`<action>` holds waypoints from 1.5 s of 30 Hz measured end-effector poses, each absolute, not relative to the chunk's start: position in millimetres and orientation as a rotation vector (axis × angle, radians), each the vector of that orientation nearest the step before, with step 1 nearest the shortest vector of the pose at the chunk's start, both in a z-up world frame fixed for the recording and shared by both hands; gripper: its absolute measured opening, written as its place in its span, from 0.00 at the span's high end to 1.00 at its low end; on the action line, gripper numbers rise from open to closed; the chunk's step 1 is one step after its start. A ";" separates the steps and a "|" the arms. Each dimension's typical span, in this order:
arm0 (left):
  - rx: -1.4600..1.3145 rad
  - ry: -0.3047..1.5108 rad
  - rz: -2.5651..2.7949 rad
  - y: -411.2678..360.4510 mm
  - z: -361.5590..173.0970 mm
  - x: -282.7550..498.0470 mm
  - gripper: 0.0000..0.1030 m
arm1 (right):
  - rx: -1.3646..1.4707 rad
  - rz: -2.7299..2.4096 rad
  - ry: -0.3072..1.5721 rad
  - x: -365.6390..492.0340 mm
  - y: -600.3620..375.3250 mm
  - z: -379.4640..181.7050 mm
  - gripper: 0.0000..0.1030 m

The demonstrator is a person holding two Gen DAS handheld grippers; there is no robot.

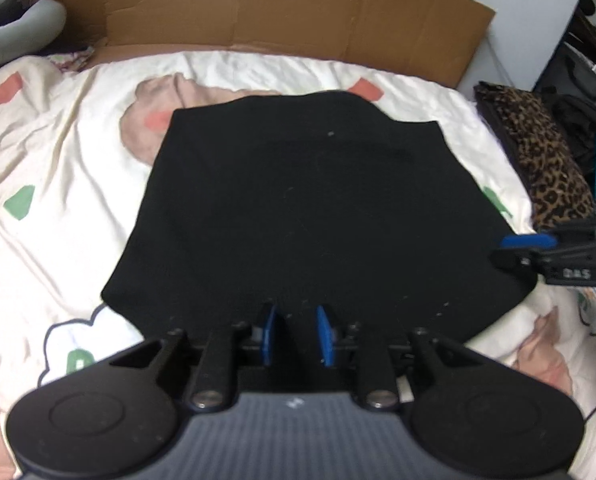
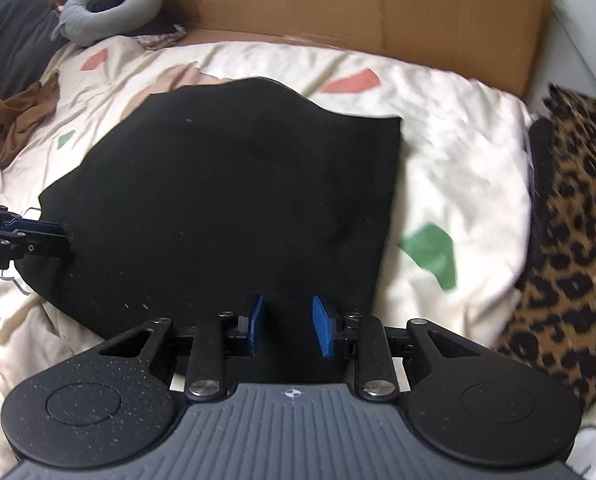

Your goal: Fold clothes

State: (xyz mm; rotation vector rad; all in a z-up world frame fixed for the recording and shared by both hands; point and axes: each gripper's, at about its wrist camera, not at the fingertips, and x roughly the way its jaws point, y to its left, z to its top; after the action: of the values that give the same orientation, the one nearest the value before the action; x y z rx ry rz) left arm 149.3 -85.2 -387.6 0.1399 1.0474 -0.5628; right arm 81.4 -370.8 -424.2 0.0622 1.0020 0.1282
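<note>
The left gripper (image 1: 295,334) has its jaws part open at the bottom centre, cloth between them; whether they pinch it I cannot tell. The black garment (image 1: 298,208) lies flat mid-frame on the bed (image 1: 57,152); it looks soft, light and limp, best held at its near-edge corners. The right gripper (image 2: 287,326) stands likewise.
</note>
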 end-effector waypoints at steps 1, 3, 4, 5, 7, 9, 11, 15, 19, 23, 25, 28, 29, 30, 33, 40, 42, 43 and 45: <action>0.132 1.057 -0.546 -83.3 -388.9 150.9 0.76 | 0.065 0.122 1.007 78.7 -373.4 -425.0 0.68; 0.129 1.070 -0.507 -79.5 -389.0 152.3 0.76 | 0.063 0.119 1.014 73.6 -377.7 -425.5 0.68; 0.130 1.071 -0.491 -77.7 -388.1 151.9 0.76 | 0.060 0.116 1.016 71.3 -379.4 -425.2 0.68; 0.135 1.072 -0.480 -76.2 -387.3 150.8 0.76 | 0.055 0.112 1.017 69.2 -380.9 -424.7 0.68; 0.136 1.073 -0.459 -72.5 -384.7 148.1 0.76 | 0.052 0.102 1.019 65.4 -384.0 -423.2 0.68; 0.124 1.073 -0.441 -67.4 -380.8 145.0 0.76 | 0.064 0.098 1.013 62.3 -385.9 -419.3 0.68; 0.103 1.065 -0.443 -64.3 -375.7 140.0 0.76 | 0.071 0.106 0.998 59.3 -384.9 -414.4 0.68; 0.062 1.053 -0.469 -65.4 -370.5 130.2 0.76 | 0.060 0.175 0.984 58.1 -369.1 -409.4 0.68; 0.062 1.061 -0.507 -77.6 -376.8 124.3 0.76 | 0.056 0.231 0.998 61.3 -349.1 -412.4 0.68; 0.091 1.040 -0.546 -94.4 -382.1 117.8 0.76 | 0.072 0.274 1.015 62.9 -328.2 -415.9 0.68; 0.110 1.022 -0.575 -103.1 -383.7 113.9 0.75 | 0.062 0.296 1.019 63.7 -318.5 -417.7 0.68; 0.134 1.016 -0.605 -110.6 -388.1 110.0 0.75 | 0.020 0.310 1.039 64.1 -310.4 -423.2 0.68; 0.143 1.015 -0.610 -112.3 -389.7 108.8 0.75 | 0.007 0.308 1.050 64.4 -309.8 -425.4 0.68; 0.146 1.016 -0.611 -111.2 -391.0 108.7 0.75 | 0.000 0.304 1.056 64.0 -311.5 -426.2 0.68; 0.150 1.027 -0.601 -102.3 -392.5 109.9 0.75 | -0.006 0.292 1.068 60.9 -321.9 -425.5 0.68; 0.125 1.056 -0.500 -64.6 -389.9 118.1 0.76 | 0.034 0.209 1.102 55.8 -359.2 -423.9 0.69; 0.133 1.063 -0.486 -57.9 -388.6 117.4 0.76 | 0.061 0.187 1.109 54.7 -367.1 -423.8 0.69; 0.140 1.066 -0.478 -55.3 -387.7 116.8 0.76 | 0.069 0.180 1.109 53.6 -370.4 -423.0 0.69; 0.136 1.086 -0.449 -49.3 -385.4 118.6 0.76 | 0.122 0.166 1.112 52.0 -378.8 -421.3 0.69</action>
State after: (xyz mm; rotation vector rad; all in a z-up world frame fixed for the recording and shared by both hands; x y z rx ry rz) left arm 118.6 -49.3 -385.4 0.1355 1.0861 -0.4491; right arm 52.0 -378.8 -421.3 0.1216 1.1119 0.1664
